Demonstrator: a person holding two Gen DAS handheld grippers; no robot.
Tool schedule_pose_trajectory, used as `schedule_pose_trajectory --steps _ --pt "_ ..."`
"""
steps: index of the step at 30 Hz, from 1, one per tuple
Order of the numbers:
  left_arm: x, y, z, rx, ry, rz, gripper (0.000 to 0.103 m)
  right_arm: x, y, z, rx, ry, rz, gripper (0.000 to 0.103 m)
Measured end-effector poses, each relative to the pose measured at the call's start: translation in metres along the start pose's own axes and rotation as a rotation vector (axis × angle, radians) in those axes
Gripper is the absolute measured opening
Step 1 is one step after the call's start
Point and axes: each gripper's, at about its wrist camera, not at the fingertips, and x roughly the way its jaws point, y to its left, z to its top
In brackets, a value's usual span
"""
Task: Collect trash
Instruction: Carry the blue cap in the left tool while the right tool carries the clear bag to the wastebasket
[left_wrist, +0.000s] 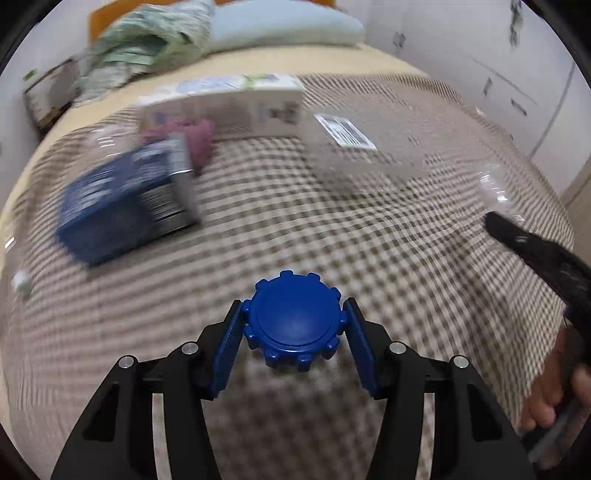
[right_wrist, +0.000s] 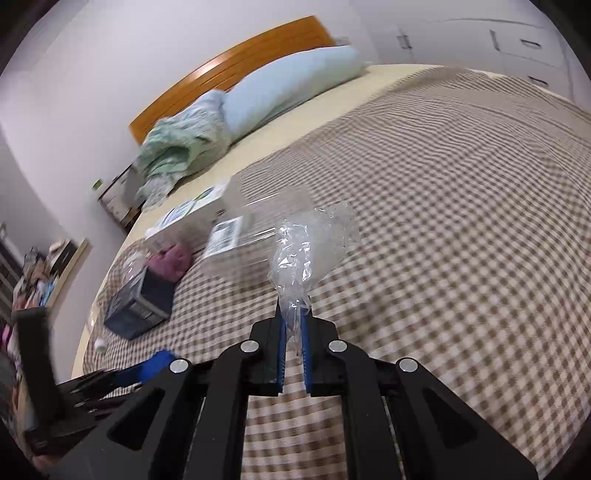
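Note:
A round blue ribbed cap (left_wrist: 293, 321) sits between the blue pads of my left gripper (left_wrist: 294, 314). Both pads touch its sides, and it stays sharp while the bed behind it blurs. My right gripper (right_wrist: 293, 317) is shut on the neck of a crumpled clear plastic bag (right_wrist: 306, 251) that stands up above the checked bedspread (right_wrist: 443, 221). On the bed lie a dark blue box (left_wrist: 125, 203), a white carton (left_wrist: 229, 107), a clear plastic tub with a label (left_wrist: 354, 140) and a small white cap (left_wrist: 20, 282).
A purple cloth (left_wrist: 195, 136) lies between the blue box and the white carton. A pale blue pillow (right_wrist: 291, 85) and a green crumpled blanket (right_wrist: 177, 147) lie by the wooden headboard (right_wrist: 236, 62). White cupboards (left_wrist: 517, 92) line the right wall. A hand (left_wrist: 554, 387) shows at the right edge.

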Motion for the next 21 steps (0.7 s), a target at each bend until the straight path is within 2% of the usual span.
schedule_pose_trajectory --steps 4,6,8,10,12,15,19,21 --pt "-0.048 0.021 -0.030 -0.083 -0.118 0.015 0.052 0.003 0.027 -0.019 -0.030 0.049 0.030 0.007" --pt "-0.061 0.031 -0.039 -0.124 -0.162 0.019 0.052 0.000 0.052 -0.032 -0.101 0.054 0.036 0.007" --pt "-0.072 0.039 -0.051 -0.136 -0.149 0.039 0.052 -0.005 0.067 -0.041 -0.137 0.037 0.027 0.007" --pt "-0.095 0.043 -0.068 -0.134 -0.209 0.017 0.052 -0.012 0.075 -0.052 -0.112 0.024 0.029 0.007" --pt "-0.109 0.046 -0.083 -0.115 -0.239 0.026 0.052 -0.025 0.082 -0.074 -0.079 0.034 0.019 0.007" --pt "-0.117 0.052 -0.106 -0.129 -0.225 0.054 0.052 -0.060 0.095 -0.110 -0.108 0.039 0.003 0.007" --pt "-0.138 0.041 -0.127 -0.128 -0.236 -0.020 0.052 -0.127 0.073 -0.127 -0.167 -0.018 -0.093 0.007" --pt "-0.146 0.024 -0.136 -0.101 -0.242 -0.056 0.052 -0.163 0.034 -0.128 -0.189 -0.021 -0.198 0.007"
